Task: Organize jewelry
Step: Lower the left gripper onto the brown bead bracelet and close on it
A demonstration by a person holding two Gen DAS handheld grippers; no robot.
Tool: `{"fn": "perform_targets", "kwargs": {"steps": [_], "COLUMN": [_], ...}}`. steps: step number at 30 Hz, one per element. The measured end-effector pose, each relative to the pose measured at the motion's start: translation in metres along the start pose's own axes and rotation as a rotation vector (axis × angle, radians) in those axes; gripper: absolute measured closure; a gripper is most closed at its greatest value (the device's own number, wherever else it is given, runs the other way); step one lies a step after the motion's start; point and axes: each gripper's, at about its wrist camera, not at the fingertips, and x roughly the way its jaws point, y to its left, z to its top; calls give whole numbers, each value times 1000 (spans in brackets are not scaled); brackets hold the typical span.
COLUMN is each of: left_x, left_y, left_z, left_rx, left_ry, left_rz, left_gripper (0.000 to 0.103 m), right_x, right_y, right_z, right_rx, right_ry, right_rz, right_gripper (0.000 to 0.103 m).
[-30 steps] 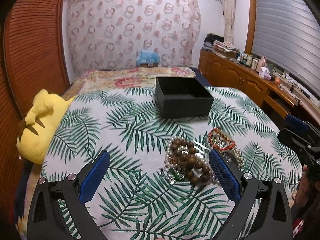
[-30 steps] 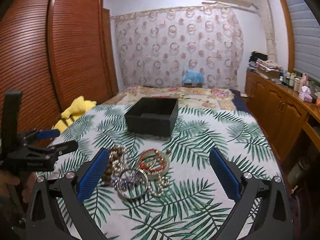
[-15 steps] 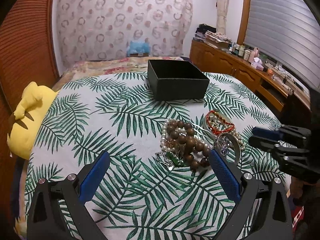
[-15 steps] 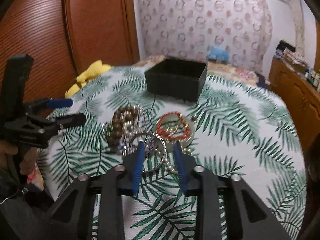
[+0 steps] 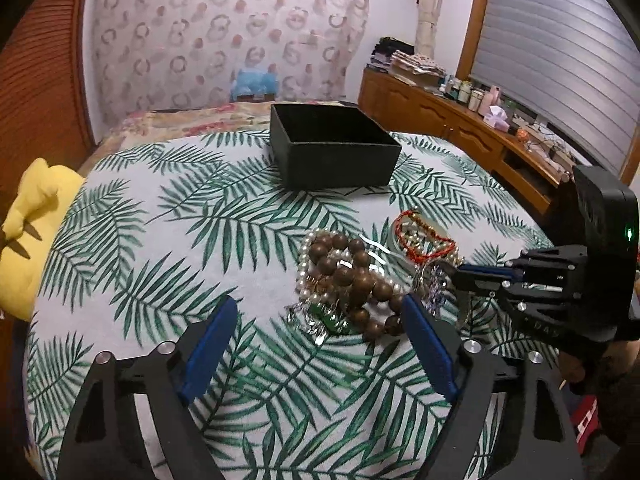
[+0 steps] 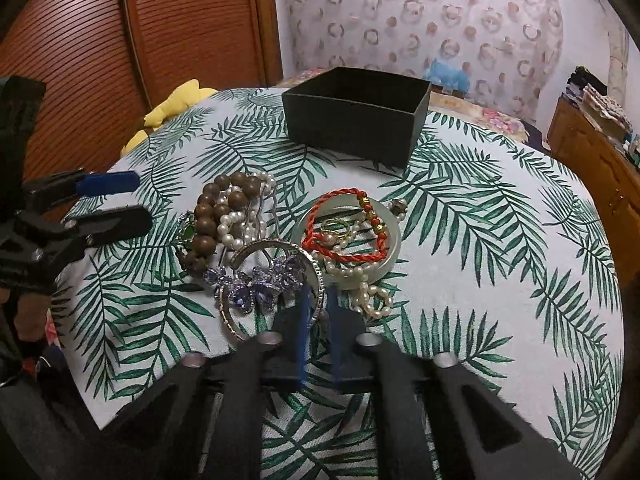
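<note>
Leaf-print cloth (image 5: 168, 240) covers the table, and on it sits a heap of jewelry with an open black box (image 5: 332, 148) standing apart beyond it. The box interior appears dark; no item can be made out in it.

Right gripper (image 6: 318, 308): jaws drawn together on the near edge of a silver bangle (image 6: 316, 276). The bangle rim runs between the blue pads, which press on it. The bangle lies on the cloth, with a purple crystal piece (image 6: 256, 284) across its opening. In the left wrist view the same gripper (image 5: 456, 276) reaches into the heap from the right, its tips at the bangle.

Left gripper (image 5: 316, 320): jaws wide and closing. Nothing is gripped. The near end of the heap lies just ahead of the tips, close to the right finger: brown wooden beads (image 5: 352, 276), a pearl strand (image 5: 304, 256) and a small green piece (image 5: 332, 320). In the right wrist view this gripper (image 6: 120, 200) is to the left of the heap, apart from it.

Remaining items: a pale jade bangle (image 6: 348, 236) lies just beyond the silver one, with a red cord bracelet (image 6: 340, 236), a gold ring (image 6: 336, 226) and loose pearls (image 6: 372, 300) on or against it. A yellow plush toy (image 5: 28, 240) lies off the cloth's left edge.
</note>
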Motion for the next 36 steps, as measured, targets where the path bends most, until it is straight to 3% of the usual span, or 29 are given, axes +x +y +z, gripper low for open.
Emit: {"fn": "perform_targets", "kwargs": {"steps": [7, 14, 24, 26, 30, 36], "left_x": [20, 47, 61, 62, 56, 34], "left_y": [9, 16, 16, 16, 10, 2], "left_z": [19, 24, 25, 25, 25, 31], "left_rx": [-23, -72, -93, -91, -60, -22], "left_ry": [33, 102, 142, 141, 130, 62], "left_rz": [-53, -100, -103, -96, -85, -83], "left_gripper": [40, 61, 68, 71, 90, 91], "right_x": [-17, -39, -43, -42, -42, -44], "right_y": [5, 2, -2, -1, -2, -4], "right_z": [6, 12, 11, 10, 9, 10], "right_rx": [-24, -21, -17, -15, -14, -12], "right_ry": [-73, -151, -161, -161, -161, -168], "right_rz": [-28, -67, -72, -71, -70, -71], "right_gripper": [99, 99, 99, 99, 99, 99]}}
